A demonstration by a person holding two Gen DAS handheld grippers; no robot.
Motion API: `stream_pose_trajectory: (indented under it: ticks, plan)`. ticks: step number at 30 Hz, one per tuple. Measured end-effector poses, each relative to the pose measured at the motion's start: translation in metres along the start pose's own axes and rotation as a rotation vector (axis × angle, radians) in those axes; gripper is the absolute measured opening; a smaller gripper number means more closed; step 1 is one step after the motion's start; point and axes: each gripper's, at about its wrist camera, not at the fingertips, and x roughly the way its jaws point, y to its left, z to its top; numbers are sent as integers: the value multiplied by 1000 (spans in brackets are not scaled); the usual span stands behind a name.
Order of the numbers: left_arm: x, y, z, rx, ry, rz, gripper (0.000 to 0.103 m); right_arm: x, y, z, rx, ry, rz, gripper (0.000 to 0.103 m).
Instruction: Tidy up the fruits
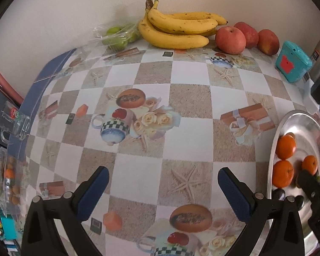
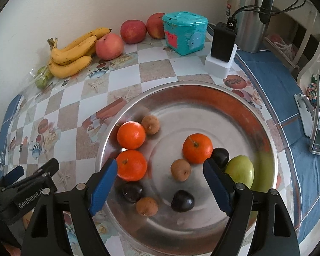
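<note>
**Both grippers wide open, fruit in the metal tray**

The right gripper (image 2: 160, 177) hangs over the metal tray (image 2: 234, 106) with its jaws spread wide, gripping nothing. A small brown fruit (image 2: 180, 169) lies between its fingers, and three oranges (image 2: 131, 164), dark plums (image 2: 182, 200) and a green apple (image 2: 240, 171) share the tray. The left gripper (image 1: 163, 188), equally wide and empty, hovers over bare tablecloth (image 1: 138, 68) left of the tray. Beyond the tray, by the wall, lie bananas (image 2: 72, 53) and red apples (image 2: 109, 45).
</note>
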Motion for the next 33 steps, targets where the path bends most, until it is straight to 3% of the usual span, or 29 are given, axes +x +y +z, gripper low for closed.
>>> stream_pose_trajectory:
  ticks: [7, 14, 33]
  plan:
    - [-5, 15, -19, -30, 15, 30, 103, -10, 0, -17, 32, 4, 40, 83]
    - [-13, 34, -37, -49, 17, 116, 103, -15, 4, -39, 3, 5, 30, 83]
    - [-34, 47, -79, -6, 17, 117, 103, -23, 5, -79, -27, 32, 22, 83]
